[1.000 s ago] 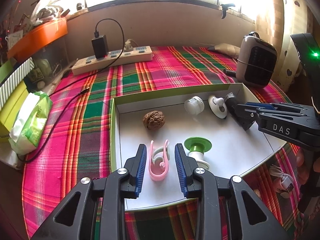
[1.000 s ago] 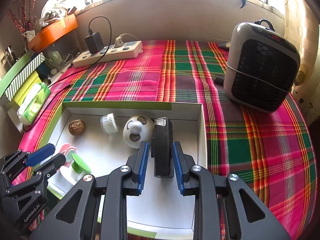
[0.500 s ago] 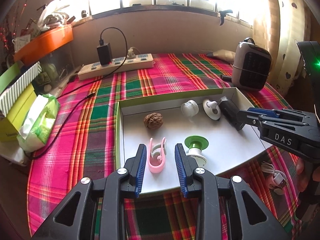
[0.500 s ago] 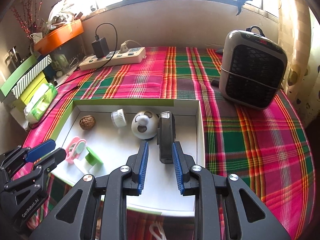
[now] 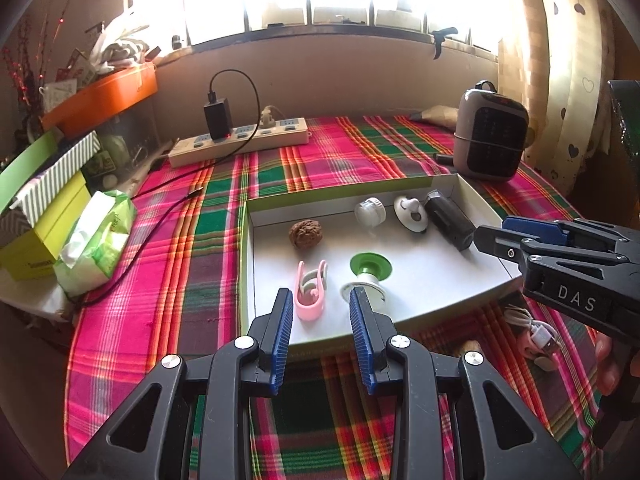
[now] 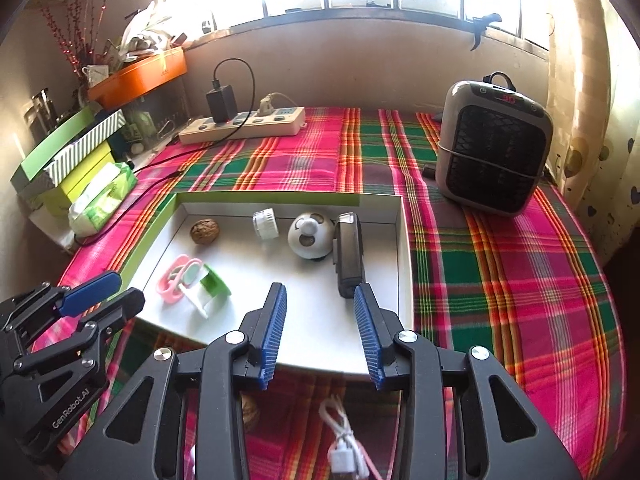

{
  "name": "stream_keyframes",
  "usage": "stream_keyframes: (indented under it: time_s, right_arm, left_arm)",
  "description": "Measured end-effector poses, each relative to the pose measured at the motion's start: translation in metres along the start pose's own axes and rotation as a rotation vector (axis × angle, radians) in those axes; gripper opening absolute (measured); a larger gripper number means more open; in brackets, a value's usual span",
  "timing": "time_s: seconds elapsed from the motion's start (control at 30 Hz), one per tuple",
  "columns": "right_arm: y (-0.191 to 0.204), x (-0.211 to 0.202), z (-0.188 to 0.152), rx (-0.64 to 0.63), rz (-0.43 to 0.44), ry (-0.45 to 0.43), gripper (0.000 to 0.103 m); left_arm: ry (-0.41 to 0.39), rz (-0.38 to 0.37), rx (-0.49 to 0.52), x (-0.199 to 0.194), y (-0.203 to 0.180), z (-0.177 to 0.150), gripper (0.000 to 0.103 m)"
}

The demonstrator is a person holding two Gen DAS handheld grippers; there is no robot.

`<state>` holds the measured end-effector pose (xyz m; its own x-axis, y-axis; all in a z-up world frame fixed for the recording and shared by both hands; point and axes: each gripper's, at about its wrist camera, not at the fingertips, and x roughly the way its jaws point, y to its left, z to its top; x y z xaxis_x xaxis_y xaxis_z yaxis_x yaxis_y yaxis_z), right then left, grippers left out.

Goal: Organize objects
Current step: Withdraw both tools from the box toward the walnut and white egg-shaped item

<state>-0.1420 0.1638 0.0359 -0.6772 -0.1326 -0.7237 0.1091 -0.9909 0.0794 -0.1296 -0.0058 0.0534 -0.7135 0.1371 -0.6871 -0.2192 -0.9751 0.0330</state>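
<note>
A white shallow box with a green rim (image 5: 247,264) (image 6: 404,256) lies on the plaid cloth. Inside are a walnut (image 5: 305,233) (image 6: 205,231), a white cap (image 5: 370,211) (image 6: 266,223), a white round toy (image 5: 411,213) (image 6: 311,235), a black device (image 5: 448,219) (image 6: 349,254), a pink clip (image 5: 310,291) (image 6: 177,279) and a green-and-white spool (image 5: 369,272) (image 6: 208,286). My left gripper (image 5: 319,330) is open and empty at the box's near edge, behind the clip. My right gripper (image 6: 320,332) is open and empty, just short of the black device.
A grey heater (image 6: 494,148) stands at the right back. A power strip with a charger (image 5: 240,140) lies at the back. Boxes and a tissue pack (image 5: 96,240) sit at the left. A white cable (image 6: 344,448) and a second walnut (image 6: 250,408) lie before the box.
Both grippers have drawn back and up from the box. The right one has let go of the black device, which now lies in the box; the left one has left the pink clip.
</note>
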Motion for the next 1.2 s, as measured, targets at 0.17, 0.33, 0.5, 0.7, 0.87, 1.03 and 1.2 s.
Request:
stream_keyframes:
  time_s: [0.17,0.33,0.5,0.7,0.87,1.03,1.2]
  right_arm:
    - [0.003,-0.011,-0.009,-0.001,0.003,-0.017,0.037]
    - [0.006,-0.018,-0.018,0.001,0.009,-0.026,0.037]
    - [0.01,-0.025,-0.028,-0.008,0.002,-0.037,0.037]
    - [0.011,-0.031,-0.039,-0.009,0.002,-0.042,0.037]
    - [0.011,-0.038,-0.048,-0.014,-0.008,-0.053,0.037]
    - [0.01,-0.042,-0.057,-0.008,-0.013,-0.055,0.037]
    - [0.008,-0.045,-0.063,-0.005,-0.017,-0.056,0.037]
  left_arm:
    - [-0.014,0.006,-0.001,-0.01,-0.001,-0.006,0.028]
    - [-0.025,0.018,0.002,-0.017,-0.004,-0.012,0.028]
    - [-0.031,0.029,0.012,-0.022,-0.007,-0.018,0.028]
    - [-0.033,0.028,0.02,-0.026,-0.012,-0.024,0.028]
    - [-0.035,0.02,0.026,-0.03,-0.016,-0.029,0.028]
    - [-0.032,0.009,0.024,-0.033,-0.019,-0.034,0.028]
    - [-0.028,0.003,0.032,-0.035,-0.024,-0.04,0.028]
